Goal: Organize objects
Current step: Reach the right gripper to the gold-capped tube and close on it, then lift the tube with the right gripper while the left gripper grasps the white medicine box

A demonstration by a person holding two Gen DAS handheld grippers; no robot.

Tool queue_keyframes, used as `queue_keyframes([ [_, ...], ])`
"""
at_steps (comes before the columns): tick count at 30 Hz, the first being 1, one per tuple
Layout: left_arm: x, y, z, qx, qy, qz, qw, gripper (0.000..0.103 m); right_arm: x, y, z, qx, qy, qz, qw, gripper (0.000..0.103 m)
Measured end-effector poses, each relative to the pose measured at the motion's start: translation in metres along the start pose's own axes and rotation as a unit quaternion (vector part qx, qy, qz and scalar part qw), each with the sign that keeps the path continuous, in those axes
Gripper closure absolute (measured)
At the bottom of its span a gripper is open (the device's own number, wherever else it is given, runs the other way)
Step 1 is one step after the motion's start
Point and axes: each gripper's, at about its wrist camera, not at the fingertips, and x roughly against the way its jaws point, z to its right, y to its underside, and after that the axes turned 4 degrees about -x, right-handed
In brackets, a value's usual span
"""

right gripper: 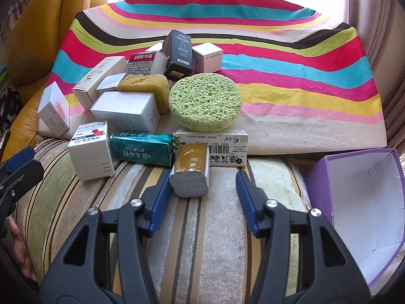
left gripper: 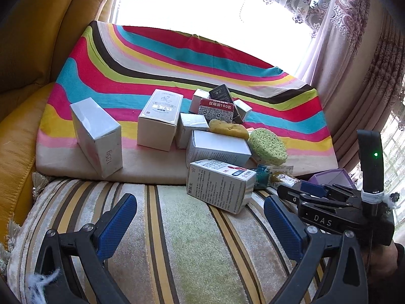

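Observation:
A pile of small cartons, packets and sponges lies on a striped sofa cushion (right gripper: pixel 215 228). A gold packet with a silver end (right gripper: pixel 190 174) lies between the fingers of my right gripper (right gripper: pixel 202 185). Its left pad (right gripper: pixel 160 197) sits against the packet, while the right pad (right gripper: pixel 246 202) stands apart from it, so the jaws are open. My left gripper (left gripper: pixel 200 200) is wide open over the cushion with nothing between its fingers, just short of a white medicine carton (left gripper: pixel 217 186). In the left wrist view, the right gripper (left gripper: pixel 303 192) reaches in from the right.
An open purple box (right gripper: pixel 359 202) stands at the right. A green round sponge (right gripper: pixel 205 101), a yellow sponge (right gripper: pixel 144 83), a teal packet (right gripper: pixel 141 148), a black carton (right gripper: pixel 177 53) and several white cartons crowd a rainbow-striped pillow (right gripper: pixel 303 76). A yellow leather armrest (left gripper: pixel 38 50) is on the left.

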Motion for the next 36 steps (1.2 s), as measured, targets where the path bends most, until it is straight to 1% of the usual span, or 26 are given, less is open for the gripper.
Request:
queue_keyframes([
  [3,-0.009,-0.005,0.003,-0.003,0.019,-0.012,0.9997,0.001,-0.003,-0.002,-0.004,0.014,-0.012,-0.004,1.0,0.059],
  [5,-0.017,-0.01,0.003,-0.008,0.037,-0.027,0.9989,0.001,-0.006,-0.003,-0.007,0.021,-0.019,-0.008,1.0,0.071],
  [7,-0.024,-0.015,0.005,-0.02,0.054,-0.04,0.9975,0.001,-0.006,-0.002,-0.006,0.018,-0.024,-0.007,1.0,0.071],
  [10,-0.031,-0.024,0.007,-0.05,0.081,-0.054,0.994,0.001,0.0,0.0,-0.002,0.01,-0.036,0.001,0.999,0.071],
  [14,-0.038,-0.034,0.008,-0.098,0.09,-0.07,0.9886,0.001,0.015,0.003,0.006,0.003,-0.036,0.02,0.999,0.071],
  [16,-0.045,-0.038,0.005,-0.104,0.107,-0.086,0.985,0.001,0.023,0.005,0.013,-0.006,-0.037,0.029,0.999,0.071],
  [18,-0.051,-0.042,0.001,-0.105,0.103,-0.097,0.9843,0.001,0.032,0.009,0.023,-0.017,-0.035,0.035,0.999,0.071],
  [19,-0.055,-0.044,-0.001,-0.104,0.112,-0.105,0.9826,0.001,0.036,0.011,0.028,-0.024,-0.036,0.038,0.998,0.071],
  [21,-0.062,-0.043,-0.003,-0.104,0.143,-0.124,0.9764,0.001,0.045,0.016,0.039,-0.036,-0.039,0.043,0.998,0.071],
  [24,-0.07,-0.042,-0.001,-0.118,0.147,-0.143,0.9716,0.001,0.058,0.025,0.056,-0.049,-0.045,0.047,0.997,0.071],
  [28,-0.075,-0.042,0.001,-0.12,0.156,-0.15,0.9689,0.002,0.071,0.036,0.078,-0.07,-0.039,0.049,0.996,0.071],
  [30,-0.076,-0.041,0.005,-0.13,0.156,-0.154,0.967,0.012,0.077,0.041,0.09,-0.083,-0.037,0.048,0.995,0.071],
  [31,-0.076,-0.039,0.008,-0.137,0.153,-0.158,0.9659,0.014,0.079,0.045,0.097,-0.09,-0.033,0.048,0.994,0.071],
  [32,-0.078,-0.037,0.011,-0.145,0.147,-0.161,0.9651,0.019,0.08,0.047,0.103,-0.097,-0.029,0.047,0.994,0.071],
  [33,-0.077,-0.035,0.013,-0.153,0.143,-0.162,0.9643,0.025,0.081,0.05,0.11,-0.104,-0.027,0.044,0.993,0.071],
  [36,-0.07,-0.033,0.02,-0.168,0.14,-0.151,0.9641,0.026,0.082,0.056,0.127,-0.125,-0.015,0.039,0.991,0.071],
])
